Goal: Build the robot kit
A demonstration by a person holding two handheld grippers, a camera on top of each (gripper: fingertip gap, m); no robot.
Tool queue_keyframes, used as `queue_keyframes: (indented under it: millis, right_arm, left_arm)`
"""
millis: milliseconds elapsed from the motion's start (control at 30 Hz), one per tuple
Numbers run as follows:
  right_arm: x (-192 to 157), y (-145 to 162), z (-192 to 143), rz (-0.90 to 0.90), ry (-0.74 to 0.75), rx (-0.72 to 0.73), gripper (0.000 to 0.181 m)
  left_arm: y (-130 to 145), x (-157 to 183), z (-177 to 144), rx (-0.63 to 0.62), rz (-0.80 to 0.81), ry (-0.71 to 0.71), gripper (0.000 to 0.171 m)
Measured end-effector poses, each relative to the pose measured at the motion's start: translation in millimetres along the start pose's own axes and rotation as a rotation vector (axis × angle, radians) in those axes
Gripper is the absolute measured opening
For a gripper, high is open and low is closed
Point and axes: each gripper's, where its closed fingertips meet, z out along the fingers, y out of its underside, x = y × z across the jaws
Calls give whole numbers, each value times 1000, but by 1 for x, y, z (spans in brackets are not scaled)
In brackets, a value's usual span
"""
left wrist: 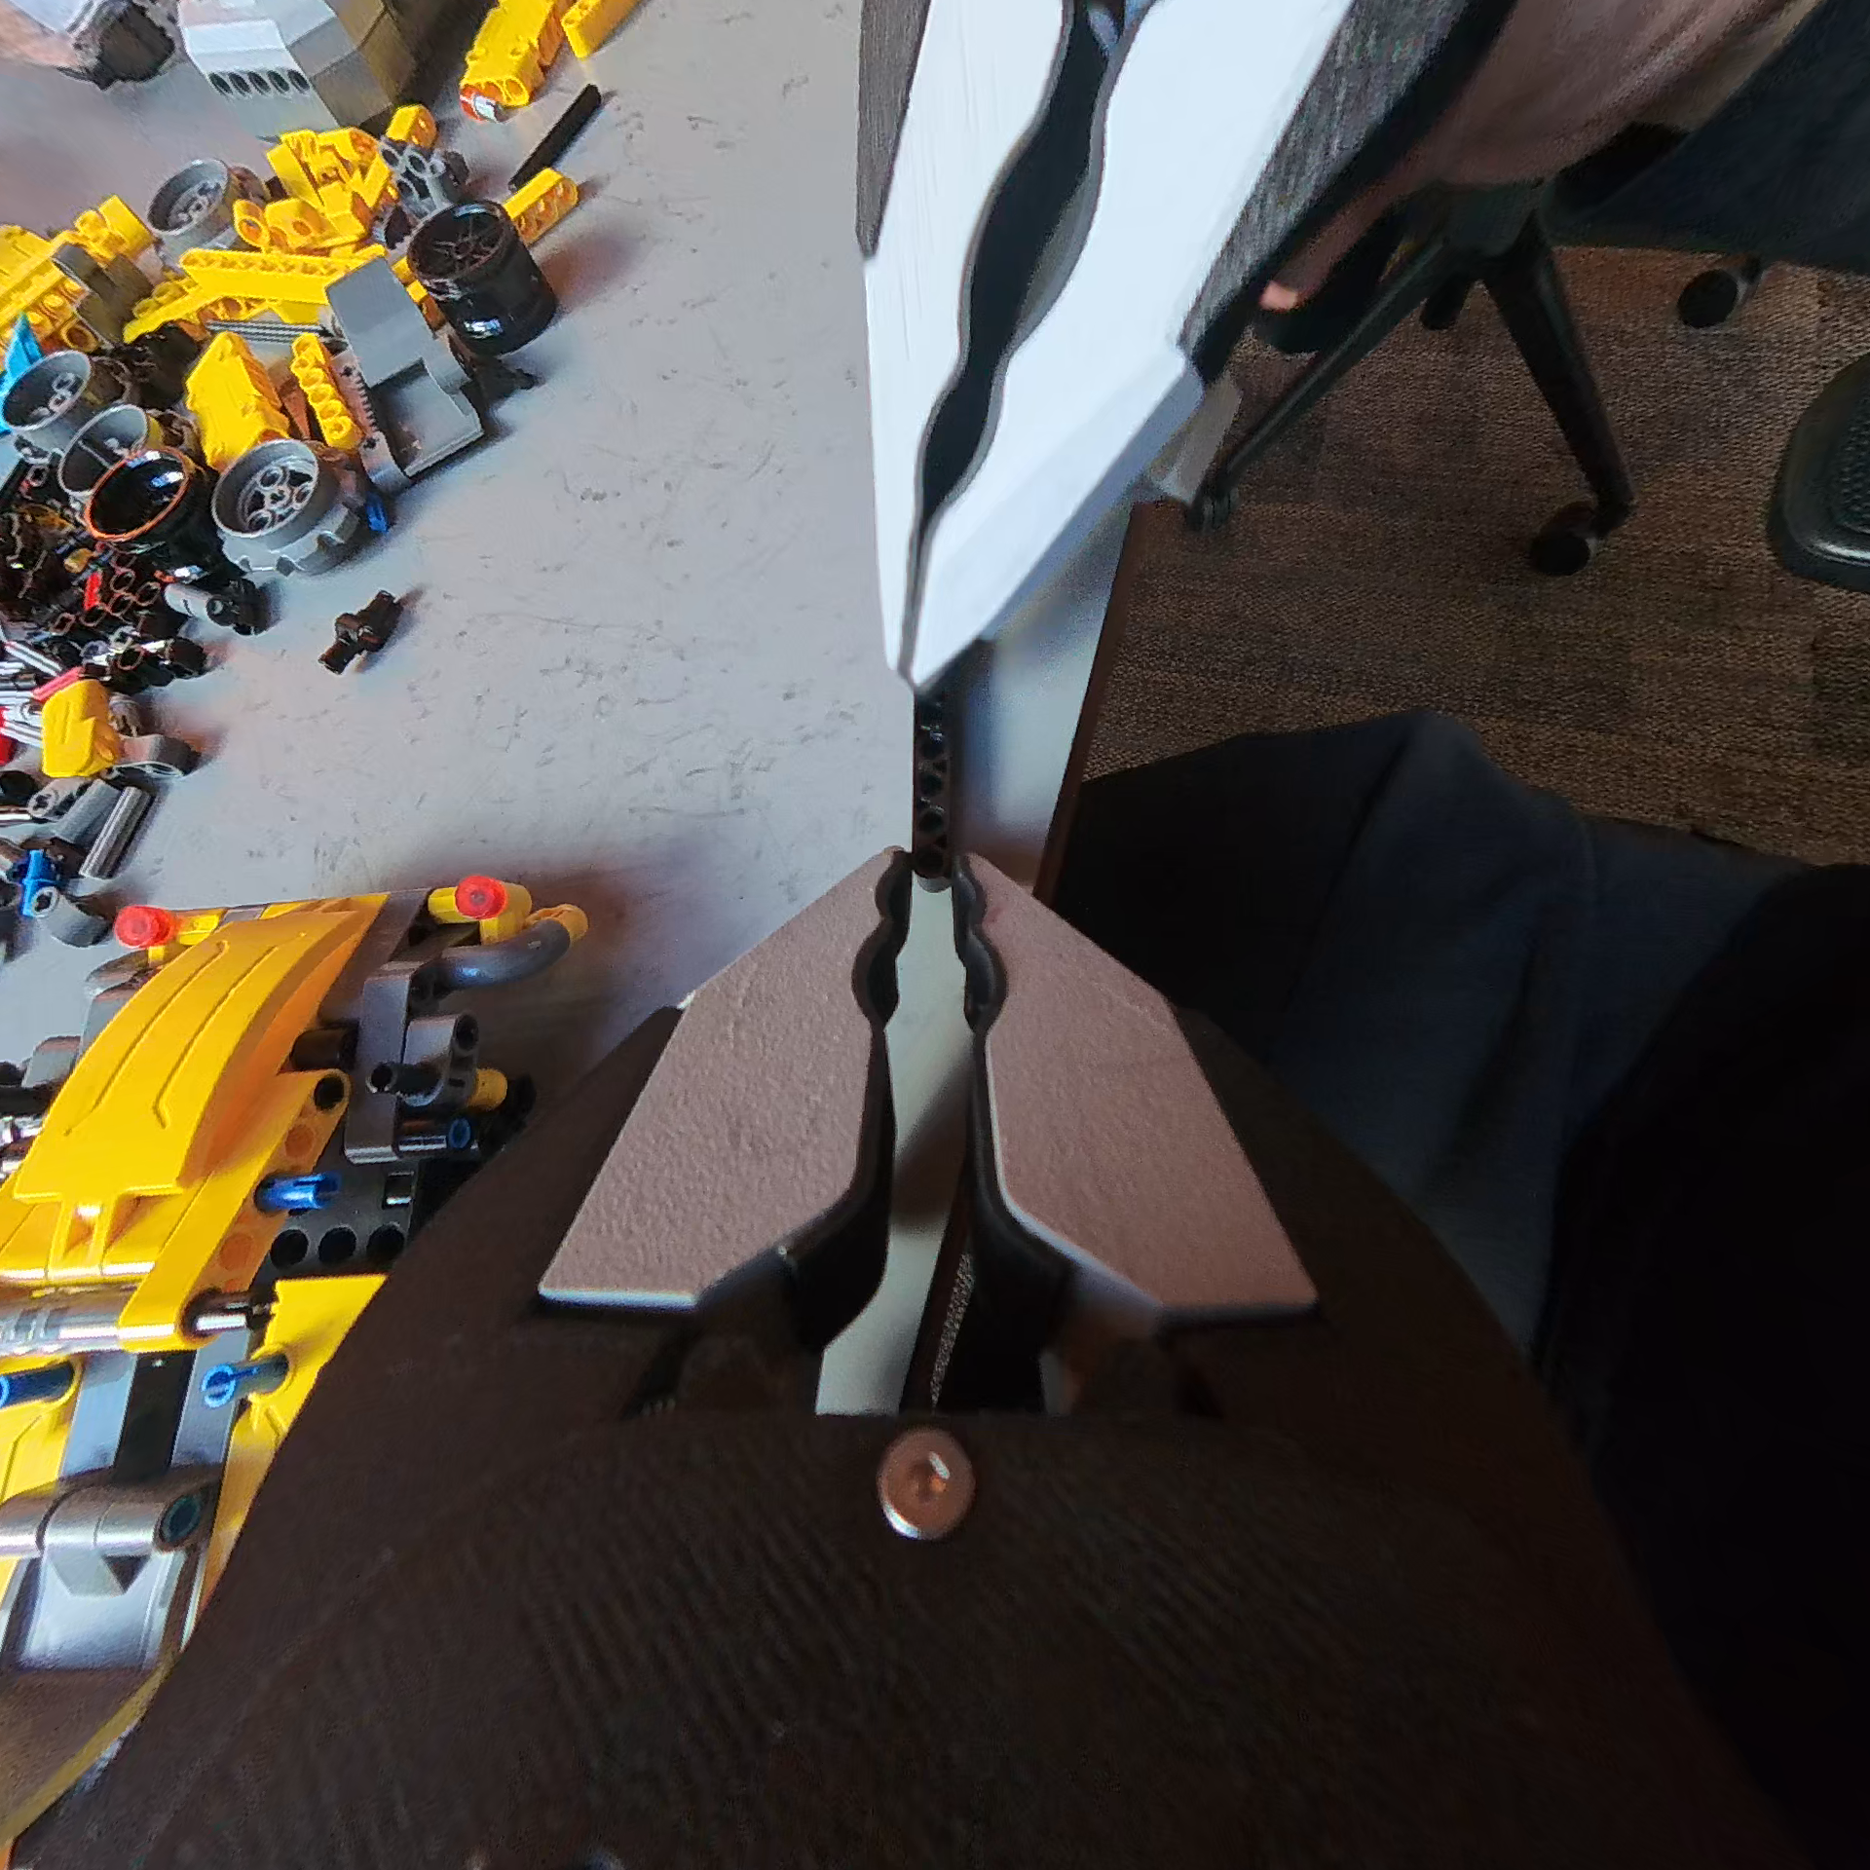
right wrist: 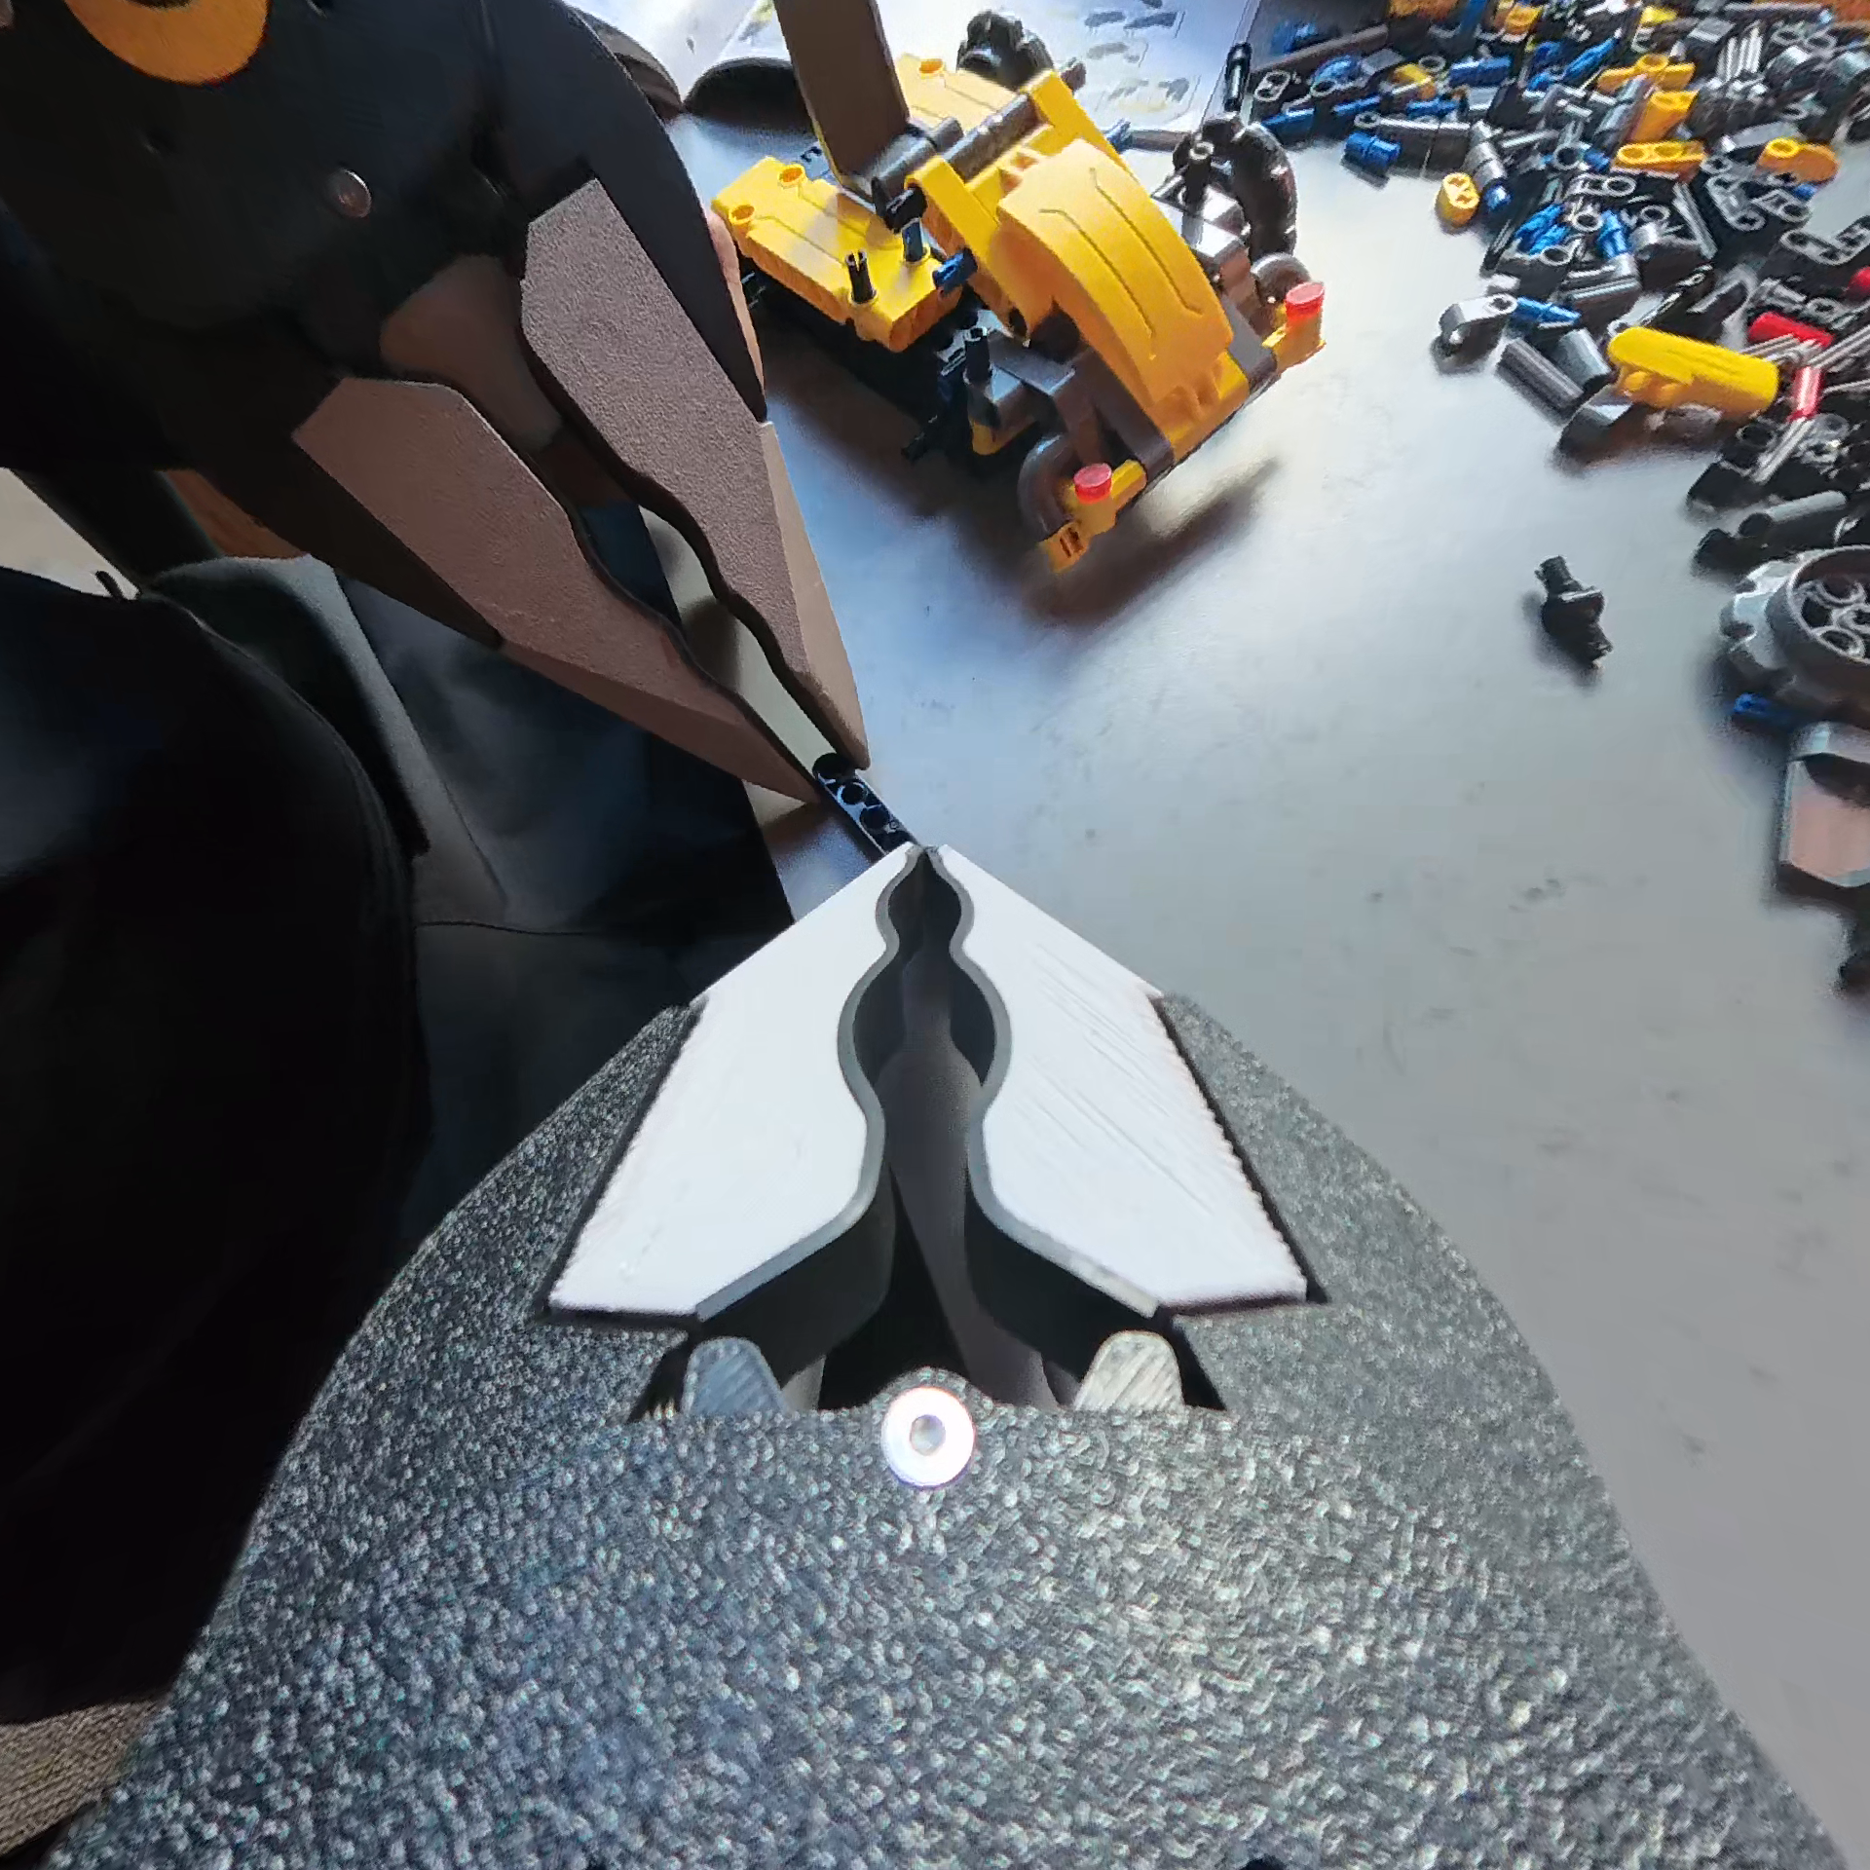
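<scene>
The left gripper [left wrist: 933,878], with brown fingers on a dark body, points forward over the near edge of the surface [left wrist: 648,567], above the place where the grey top ends and a person's dark trouser leg [left wrist: 1417,971] begins. Its jaws are almost closed and they pinch one end of a thin black beam with holes [left wrist: 933,784]. The right gripper [right wrist: 923,853], with white fingers on a speckled grey body, comes from the opposite side, so the two tools meet tip to tip in the air. Its jaws are pressed nearly together and they hold the other end of the same black beam with holes [right wrist: 860,804]; only a short part of the beam shows between the two pairs of tips. In the right wrist view the left gripper [right wrist: 840,774] reaches down from the upper left, tilted toward the beam. In the left wrist view the right gripper [left wrist: 911,673] comes down from the top. A half-built yellow vehicle model [right wrist: 1022,304] stands on the surface, far from the right gripper and just to the left of the left one. A loose pile of yellow, grey, black and blue building parts [right wrist: 1660,202] lies further away, with wheels among them. One small black connector [right wrist: 1574,607] lies apart from the pile. Past the surface edge there is brown carpet [left wrist: 1518,627] and the black base of an office chair [left wrist: 1498,334].
</scene>
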Motion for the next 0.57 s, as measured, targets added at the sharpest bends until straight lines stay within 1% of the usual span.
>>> queue_keyframes:
  millis: [133, 367, 567]
  right_arm:
    - [4, -6, -9, 24, 6, 43, 0]
    - [5, 6, -5, 23, 8, -3, 0]
    - [9, -2, -14, 32, 17, 46, 0]
  left_arm:
    - [0, 0, 0, -1, 2, 0, 5]
    - [0, 0, 0, 1, -2, 0, 5]
    - [0, 0, 1, 1, -2, 1, 5]
